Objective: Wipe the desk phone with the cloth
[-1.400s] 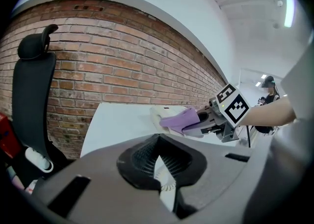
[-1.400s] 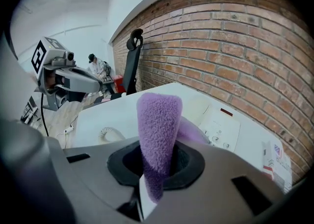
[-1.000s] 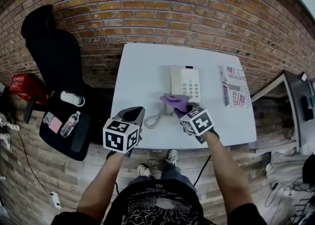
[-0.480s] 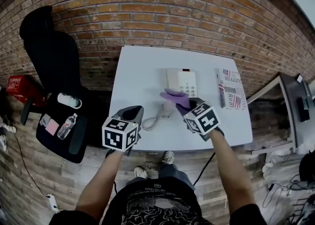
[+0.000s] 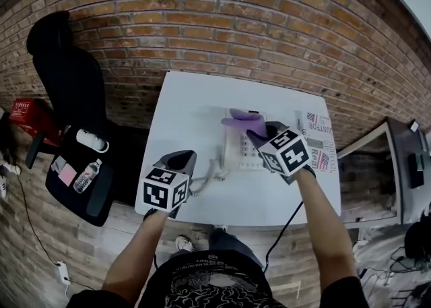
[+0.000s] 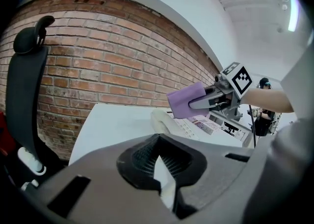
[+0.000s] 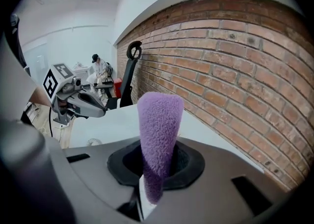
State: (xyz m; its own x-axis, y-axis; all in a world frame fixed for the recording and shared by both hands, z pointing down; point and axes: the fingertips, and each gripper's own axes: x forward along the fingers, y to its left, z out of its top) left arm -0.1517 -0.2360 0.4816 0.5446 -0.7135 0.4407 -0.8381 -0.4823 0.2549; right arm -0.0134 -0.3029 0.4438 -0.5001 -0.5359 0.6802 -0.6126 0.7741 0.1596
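One white table (image 5: 192, 108), desk phone (image 5: 236, 148), brick wall (image 5: 202, 23) behind, perhaps plank floor (image 5: 40, 232)

Head view: set high over the person, facing steeply down at the white surface (image 5: 195, 111), with the brick wall (image 5: 202, 23) beyond and the left claw (image 5: 182, 158) and right claw (image 5: 258, 133) close below. Left claw view: low and tight behind its own claw, facing across the surface toward the right claw. Right claw view: tight behind its own claw, facing along the wall toward the left claw. All three views share the surface, wall and black chair (image 5: 67, 64).
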